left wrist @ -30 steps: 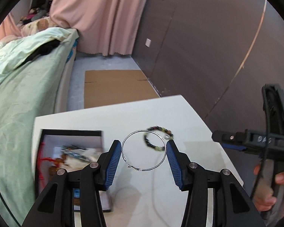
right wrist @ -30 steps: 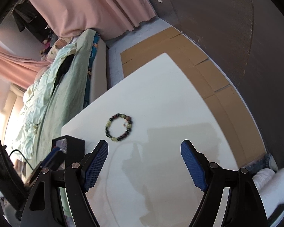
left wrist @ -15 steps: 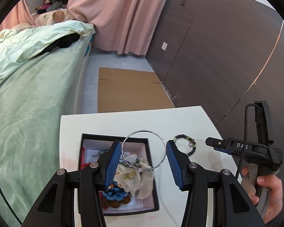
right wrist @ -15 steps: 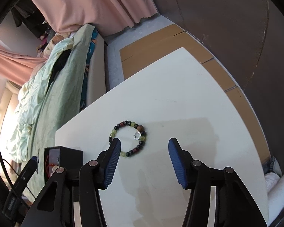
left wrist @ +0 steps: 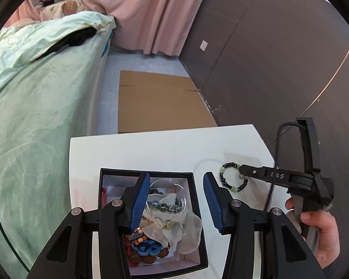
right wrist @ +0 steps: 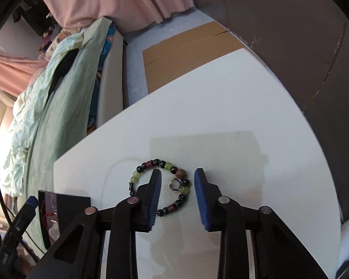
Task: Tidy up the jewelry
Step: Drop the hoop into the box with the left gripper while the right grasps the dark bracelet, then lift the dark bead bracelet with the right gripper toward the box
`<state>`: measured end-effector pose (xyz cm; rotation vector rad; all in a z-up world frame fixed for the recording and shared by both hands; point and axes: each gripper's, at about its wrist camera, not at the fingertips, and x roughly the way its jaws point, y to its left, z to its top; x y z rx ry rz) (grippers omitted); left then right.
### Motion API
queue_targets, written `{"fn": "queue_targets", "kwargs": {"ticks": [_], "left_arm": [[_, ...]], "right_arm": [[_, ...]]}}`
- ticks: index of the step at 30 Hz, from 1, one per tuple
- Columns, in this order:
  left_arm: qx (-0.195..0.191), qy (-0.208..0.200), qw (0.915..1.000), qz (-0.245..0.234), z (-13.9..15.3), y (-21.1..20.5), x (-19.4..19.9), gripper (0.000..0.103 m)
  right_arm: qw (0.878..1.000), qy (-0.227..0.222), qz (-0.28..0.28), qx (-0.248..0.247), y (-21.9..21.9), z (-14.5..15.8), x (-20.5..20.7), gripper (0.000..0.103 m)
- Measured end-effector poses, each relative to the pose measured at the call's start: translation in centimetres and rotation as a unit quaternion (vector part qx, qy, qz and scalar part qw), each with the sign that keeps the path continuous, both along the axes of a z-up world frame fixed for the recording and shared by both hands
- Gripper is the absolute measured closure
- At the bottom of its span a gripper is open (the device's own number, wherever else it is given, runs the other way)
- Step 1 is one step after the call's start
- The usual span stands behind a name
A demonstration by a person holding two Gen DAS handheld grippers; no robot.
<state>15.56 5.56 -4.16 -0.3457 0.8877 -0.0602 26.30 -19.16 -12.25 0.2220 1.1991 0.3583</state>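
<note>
Right wrist view — right gripper straddles the near-right arc of the beaded bracelet on the white table, jaws closing, pads not yet touching beads. Left gripper hovers half-open over the black jewelry box, holding nothing visible. Risk — beads may roll from the pads; the small silver ring could be left behind.

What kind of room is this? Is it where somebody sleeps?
Most likely a bedroom. A bed with a rumpled green quilt fills one side, pink curtains hang to the floor behind it, and a small white table stands beside the bed.
</note>
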Motion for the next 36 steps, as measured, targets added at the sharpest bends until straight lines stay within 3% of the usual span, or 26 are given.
{"fn": "queue_targets", "kwargs": {"ticks": [4,10,16,19,31,36], "left_arm": [[-0.015,0.010,0.9998,0.003,0.0,0.7,-0.1,0.054],[-0.048,0.017,0.9985,0.021,0.0,1.7,-1.0,0.052],[-0.049,0.010,0.9976,0.048,0.2,1.9,-2.1,0.037],[-0.055,0.008,0.9973,0.049,0.2,1.8,-2.6,0.036],[-0.020,-0.012,0.9970,0.073,1.1,2.5,-6.1,0.034],[-0.016,-0.031,0.9954,0.089,1.9,2.9,-7.2,0.021]], "right_arm": [[1.000,0.001,0.010,-0.009,0.7,0.0,0.0,0.092],[1.000,-0.013,0.006,0.009,0.4,1.2,-0.9,0.093],[0.998,-0.036,0.005,0.046,-0.3,3.0,-2.0,0.093],[0.997,-0.046,0.003,0.067,-0.6,3.8,-2.6,0.093],[0.985,-0.104,0.029,0.131,0.1,7.7,-6.8,0.093],[0.975,-0.123,0.050,0.180,1.1,9.4,-9.4,0.093]]}}
